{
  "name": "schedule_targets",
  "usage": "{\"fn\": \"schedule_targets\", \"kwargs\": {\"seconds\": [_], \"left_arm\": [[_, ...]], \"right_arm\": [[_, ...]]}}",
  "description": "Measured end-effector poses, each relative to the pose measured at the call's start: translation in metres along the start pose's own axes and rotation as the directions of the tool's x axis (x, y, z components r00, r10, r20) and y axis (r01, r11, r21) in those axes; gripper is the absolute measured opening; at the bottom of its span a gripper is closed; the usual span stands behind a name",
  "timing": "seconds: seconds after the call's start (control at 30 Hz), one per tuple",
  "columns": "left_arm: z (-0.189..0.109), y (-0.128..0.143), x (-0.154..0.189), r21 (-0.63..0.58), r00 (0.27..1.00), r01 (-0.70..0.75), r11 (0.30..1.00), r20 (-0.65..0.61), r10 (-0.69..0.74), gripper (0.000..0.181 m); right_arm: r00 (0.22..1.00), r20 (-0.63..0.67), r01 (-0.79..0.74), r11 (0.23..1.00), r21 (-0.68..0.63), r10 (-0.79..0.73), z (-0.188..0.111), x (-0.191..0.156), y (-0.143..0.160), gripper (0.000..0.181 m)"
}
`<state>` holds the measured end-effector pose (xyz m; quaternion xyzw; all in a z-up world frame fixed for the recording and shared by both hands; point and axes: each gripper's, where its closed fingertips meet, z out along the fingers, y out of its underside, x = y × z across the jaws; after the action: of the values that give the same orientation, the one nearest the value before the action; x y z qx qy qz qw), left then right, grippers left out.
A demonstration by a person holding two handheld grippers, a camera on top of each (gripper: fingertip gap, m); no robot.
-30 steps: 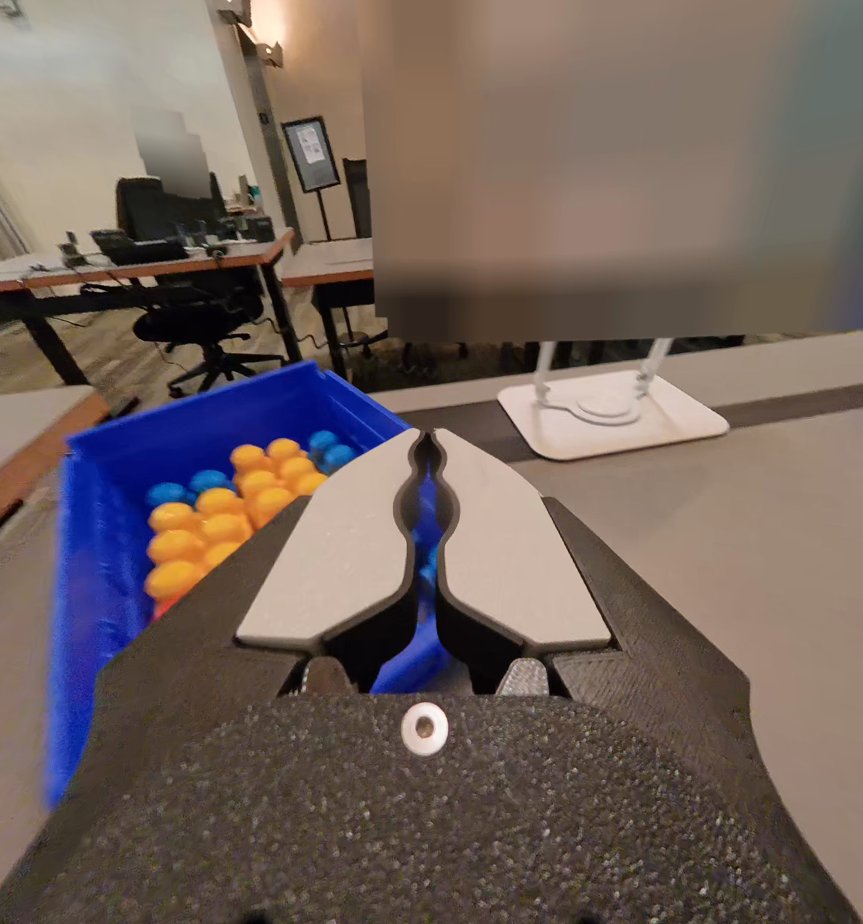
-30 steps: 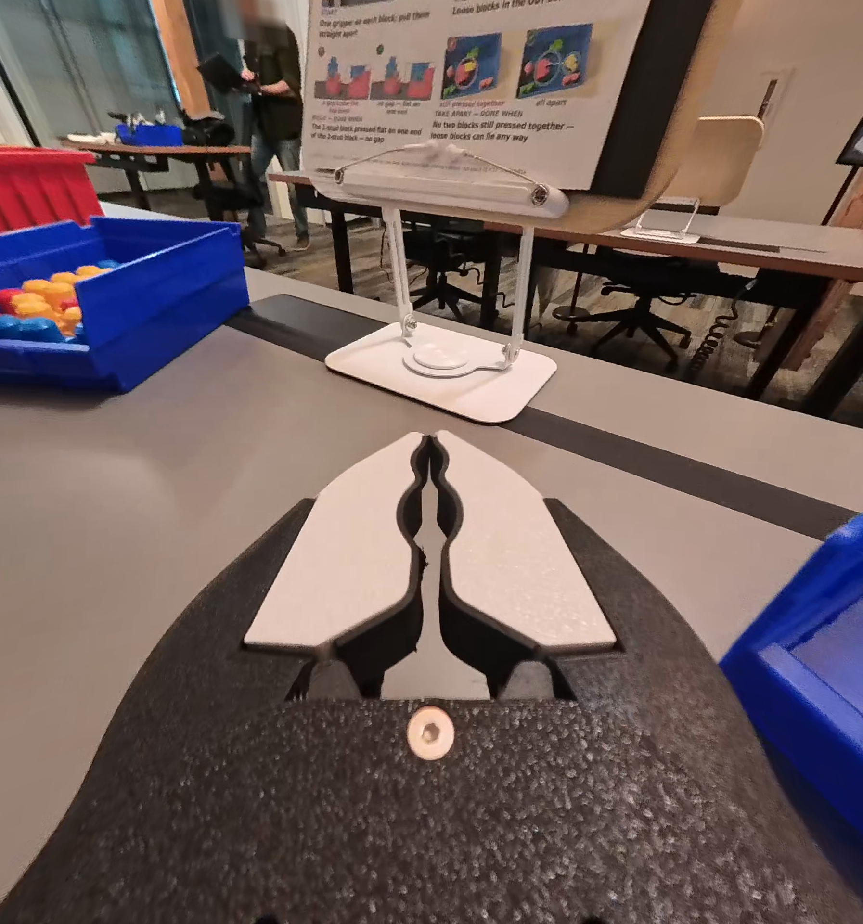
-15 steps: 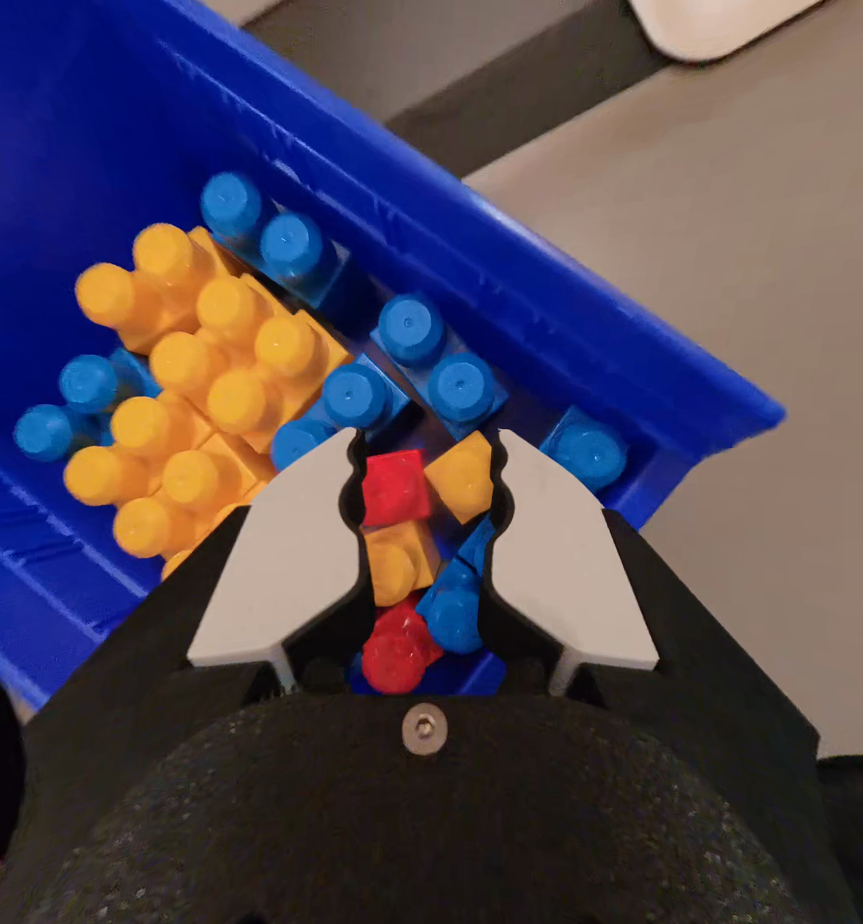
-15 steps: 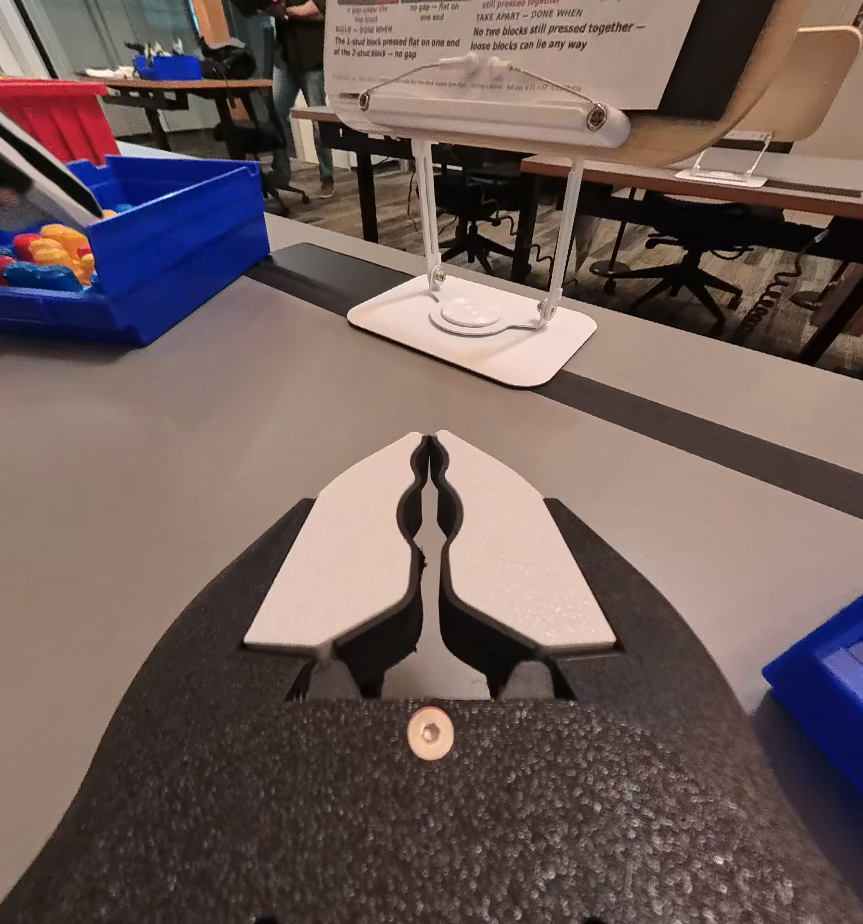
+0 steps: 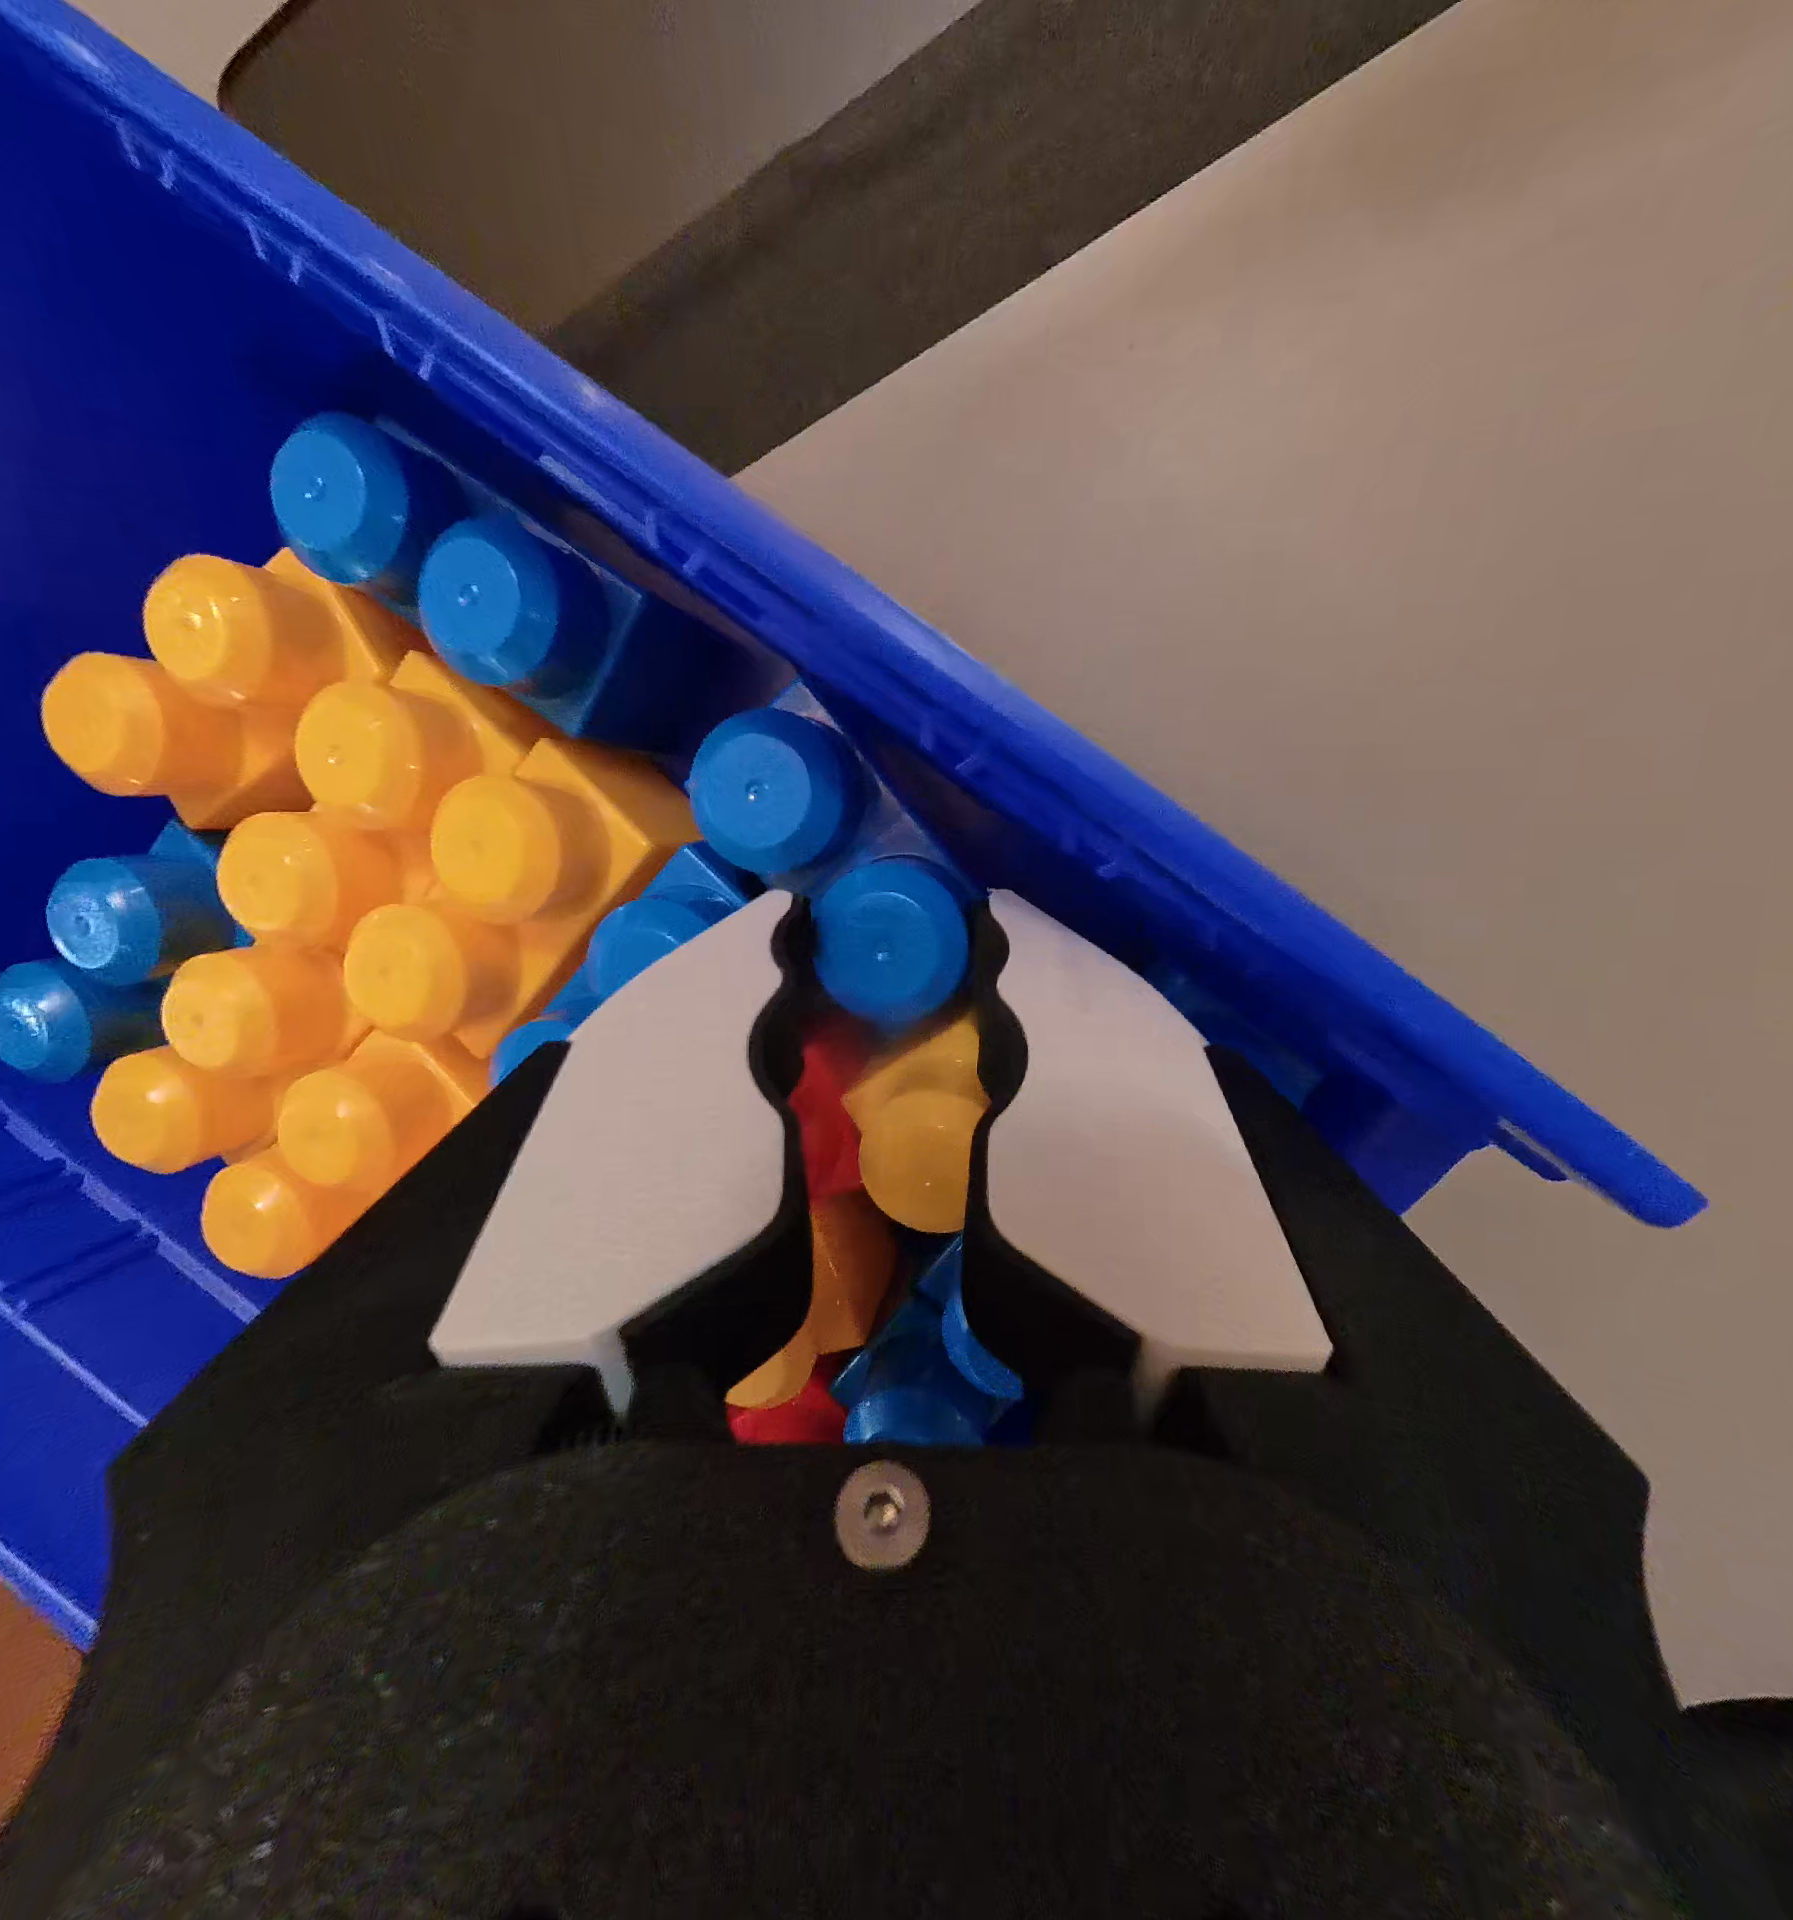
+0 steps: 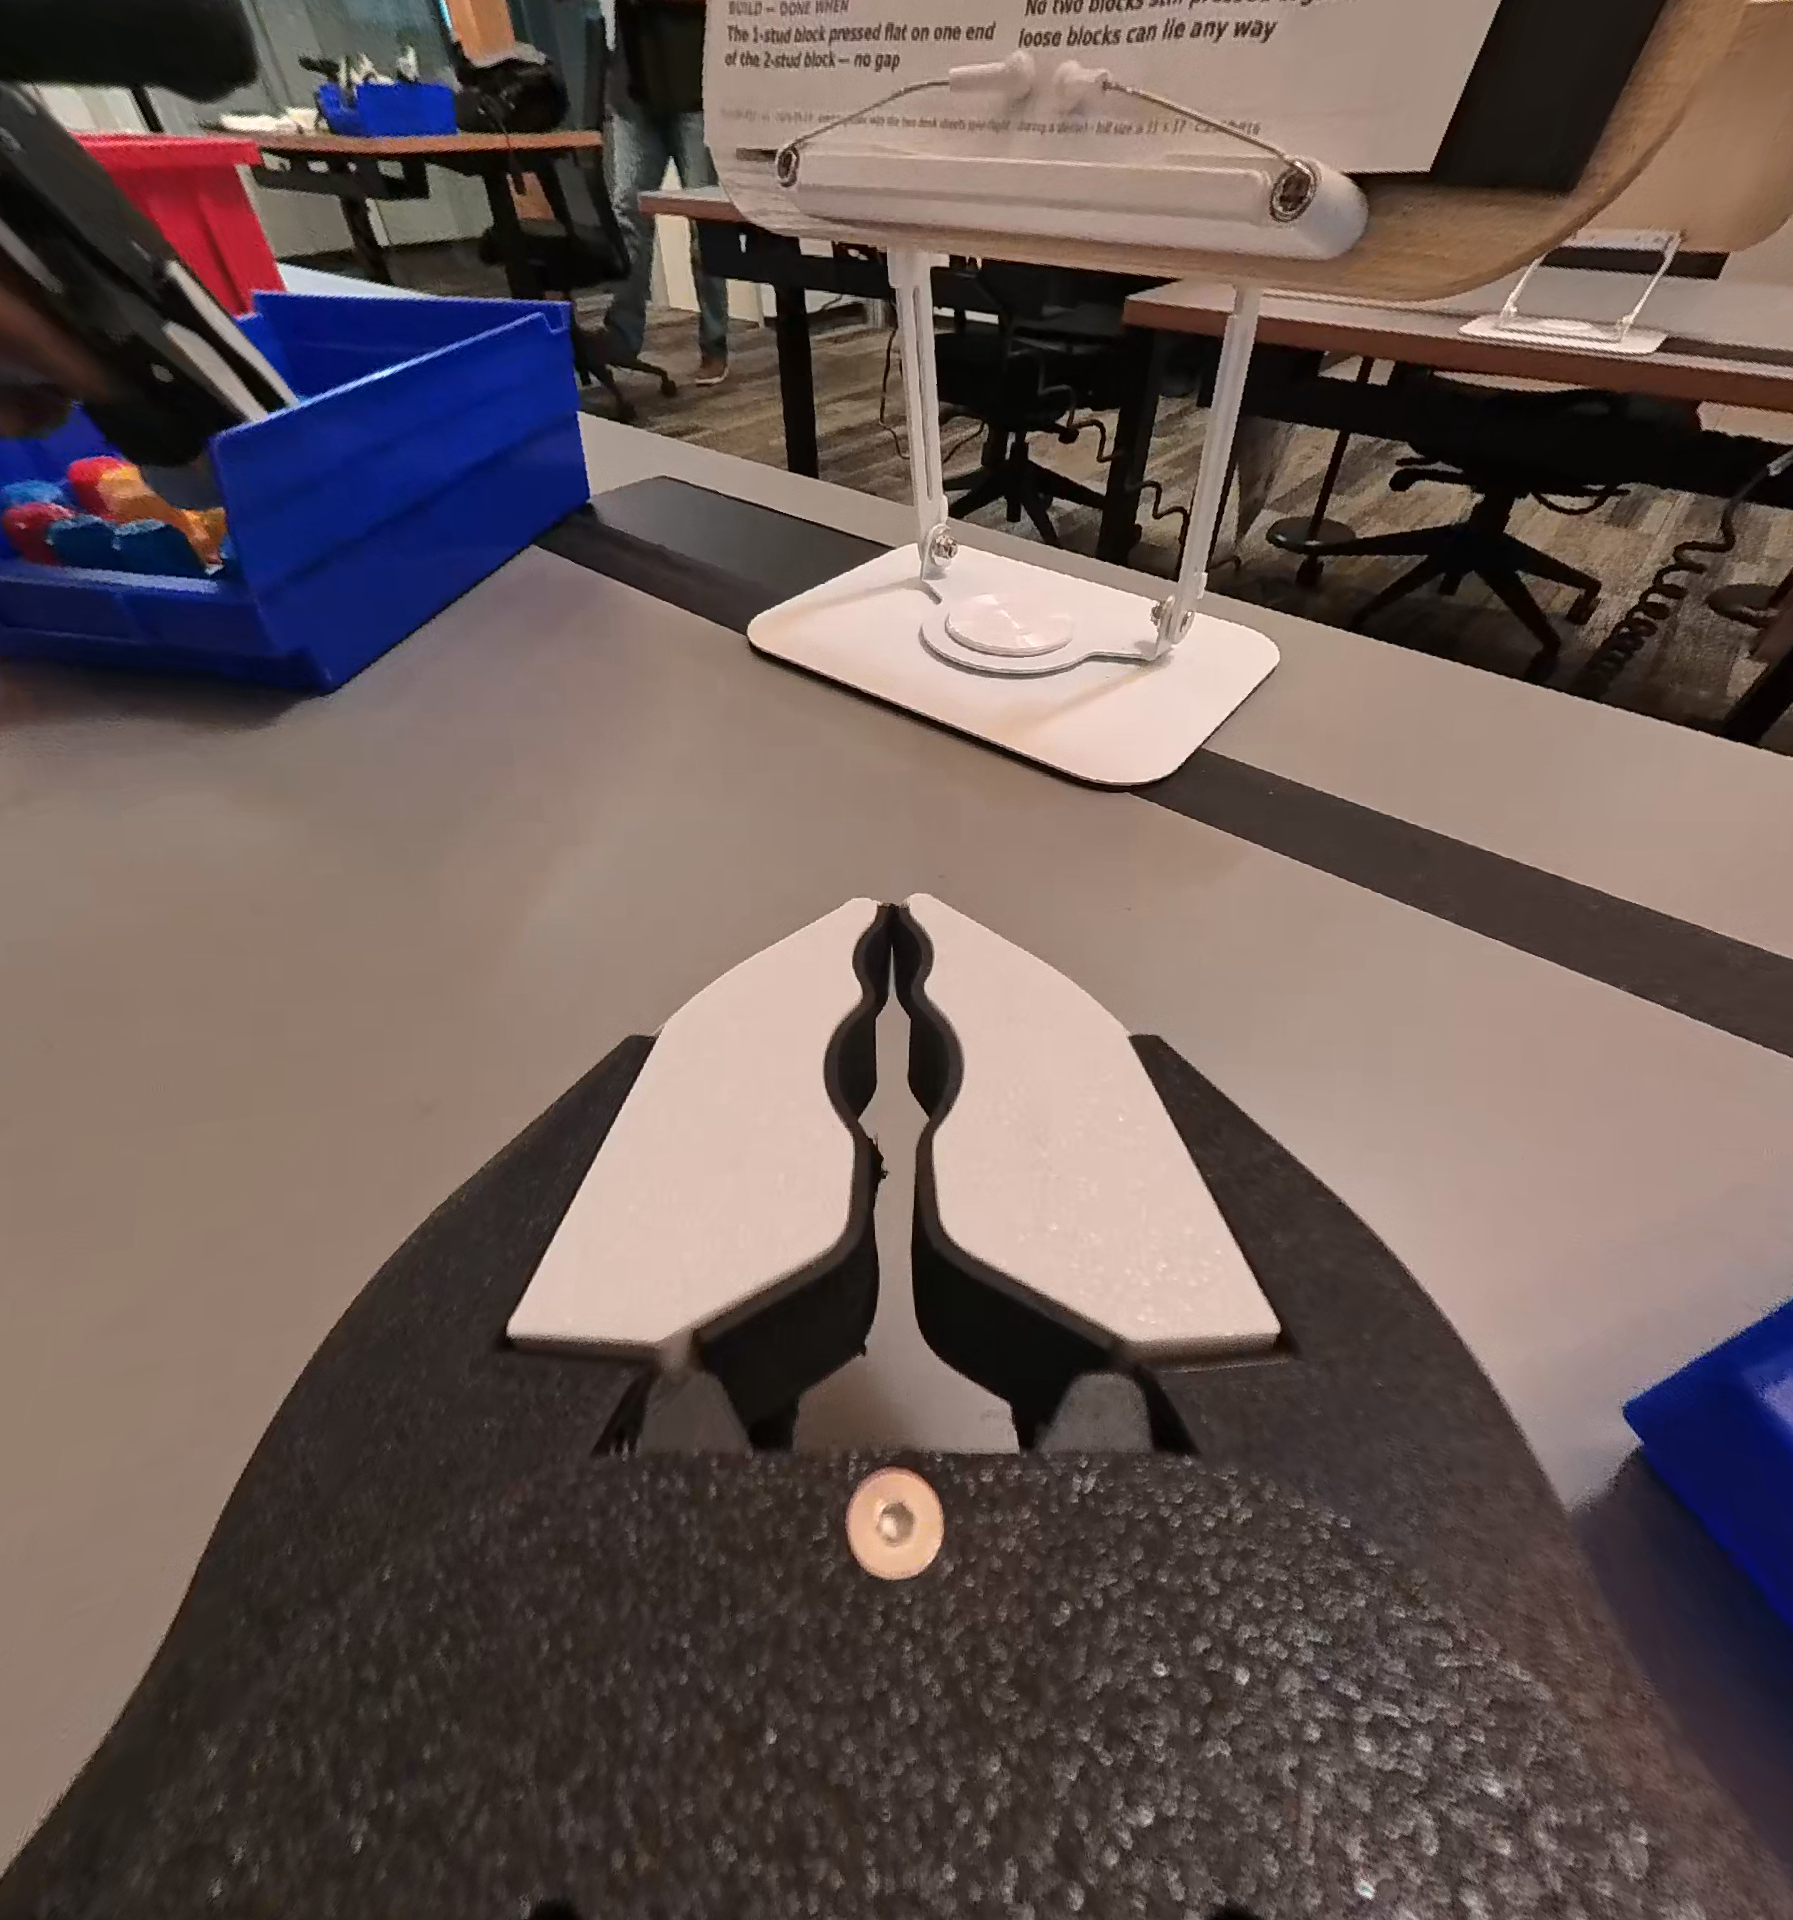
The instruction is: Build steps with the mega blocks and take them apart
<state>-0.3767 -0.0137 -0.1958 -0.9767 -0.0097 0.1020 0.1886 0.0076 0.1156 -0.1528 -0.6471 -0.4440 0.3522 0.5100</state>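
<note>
Mega blocks filled a blue bin [image 5: 975,665] at the left of a grey table [image 6: 352,935], and the left gripper [image 5: 887,935] was down inside it. Its two pale fingers [image 5: 643,1143] sat on either side of one stud of a blue two-stud block [image 5: 830,862] lying against the bin's near wall. The jaws looked snug to that stud, but whether they were truly pinching it could not be told. Below the stud, between the fingers, lay a yellow block [image 5: 918,1132] with red and blue pieces underneath. To the left, a heap of yellow blocks [image 5: 352,883] crowded close, with more blue ones at its edges.

The right gripper [image 6: 892,914] hovered over bare table, pressed together and holding nothing. A white stand [image 6: 1017,665] carrying an instruction sheet stood beyond it, and the corner of a second blue bin [image 6: 1765,1455] showed at the right.

Likely risks: a grasp on a single round stud could let the block swivel or slip out on the lift. The bin wall right beside the block might snag it. The yellow block between the fingers could be dragged up too or jam the grip
</note>
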Motion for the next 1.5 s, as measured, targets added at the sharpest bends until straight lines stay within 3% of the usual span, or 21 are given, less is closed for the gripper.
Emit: {"fn": "schedule_targets", "kwargs": {"seconds": [0.2,0.3,0.4,0.57,0.67,0.77,0.87,1.07,1.2,1.3,1.5], "left_arm": [[0.000,-0.001,-0.003,-0.021,0.999,-0.026,0.999,0.019,0.026,0.030],[-0.009,-0.006,-0.008,0.040,0.997,-0.042,0.998,0.058,0.040,0.030],[-0.038,-0.018,-0.017,0.165,0.992,-0.050,0.985,0.123,0.030,0.029],[-0.116,-0.043,-0.012,0.381,0.976,-0.133,0.915,0.213,0.053,0.030],[-0.157,-0.058,0.035,0.509,0.976,-0.209,0.835,0.154,0.151,0.030],[-0.180,-0.062,0.114,0.630,0.942,-0.243,0.738,-0.027,0.333,0.030],[-0.183,-0.050,0.189,0.687,0.837,-0.257,0.680,-0.194,0.512,0.029],[-0.152,-0.004,0.298,0.708,0.579,-0.399,0.583,-0.298,0.759,0.029],[-0.139,0.016,0.339,0.722,0.445,-0.454,0.522,-0.324,0.835,0.029],[-0.134,0.021,0.351,0.734,0.394,-0.478,0.483,-0.313,0.864,0.029],[-0.135,0.033,0.361,0.764,0.316,-0.484,0.427,-0.303,0.899,0.029]], "right_arm": [[1.000,0.011,0.003,1.000,-0.005,-0.003,0.000,-0.002,0.000,0.000],[1.000,0.003,0.014,1.000,-0.005,-0.014,-0.001,0.000,0.000,0.000],[1.000,-0.007,0.019,1.000,0.004,-0.019,-0.003,0.002,-0.002,0.000],[1.000,0.014,0.004,0.999,0.034,-0.004,-0.004,0.001,-0.008,0.000],[0.997,0.075,0.018,0.997,0.069,-0.024,-0.007,-0.010,-0.014,0.003],[0.983,0.167,0.047,0.988,0.146,-0.071,-0.015,-0.028,-0.028,0.013],[0.971,0.212,0.066,0.979,0.192,-0.107,-0.024,-0.038,-0.039,0.022],[0.874,0.474,0.063,0.993,0.100,-0.103,-0.036,-0.076,-0.033,0.049],[0.746,0.660,0.144,0.989,-0.027,-0.091,-0.048,-0.113,-0.006,0.059],[0.663,0.745,0.202,0.976,-0.084,-0.073,-0.056,-0.136,0.011,0.064],[0.597,0.800,0.259,0.958,-0.123,-0.059,-0.058,-0.159,0.029,0.062]]}}
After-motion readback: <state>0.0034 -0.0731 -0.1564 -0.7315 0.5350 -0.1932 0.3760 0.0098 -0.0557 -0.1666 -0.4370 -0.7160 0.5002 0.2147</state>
